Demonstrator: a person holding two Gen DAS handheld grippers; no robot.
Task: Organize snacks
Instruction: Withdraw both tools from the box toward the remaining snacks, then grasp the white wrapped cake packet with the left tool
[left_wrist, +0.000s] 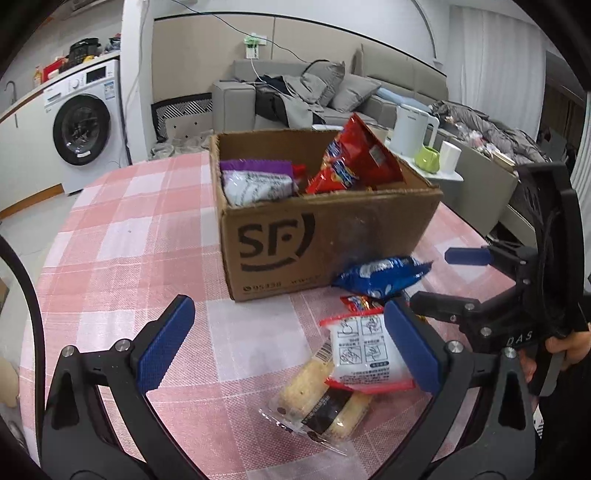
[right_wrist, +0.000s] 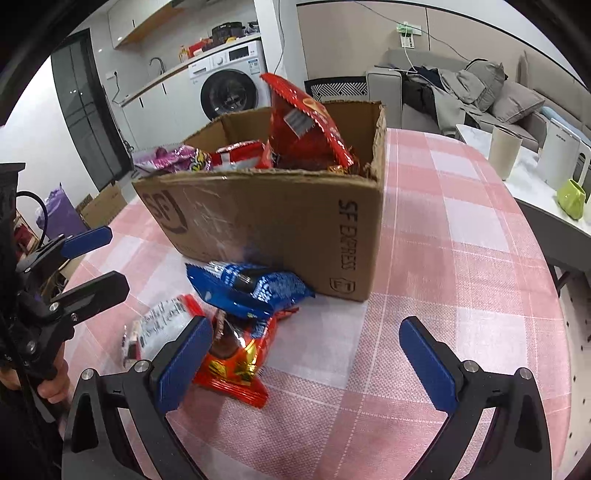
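A brown SF cardboard box (left_wrist: 325, 236) stands on the pink checked table and holds a big red bag (left_wrist: 351, 158), a purple and white pack (left_wrist: 255, 181) and other snacks. In front of it lie a blue cookie pack (left_wrist: 384, 277), a white and red pack (left_wrist: 365, 354), a clear-wrapped cake roll (left_wrist: 325, 406) and a red chocolate pack (right_wrist: 236, 362). My left gripper (left_wrist: 291, 347) is open and empty above the table beside the white pack. My right gripper (right_wrist: 306, 365) is open and empty, just right of the red pack; it also shows in the left wrist view (left_wrist: 432, 277).
A side table at the right carries a white kettle (left_wrist: 410, 129), a green mug (left_wrist: 428, 158) and a white cup (left_wrist: 450, 155). A washing machine (left_wrist: 88, 125) and a grey sofa (left_wrist: 332, 92) stand behind. The table edge (right_wrist: 554, 332) curves at the right.
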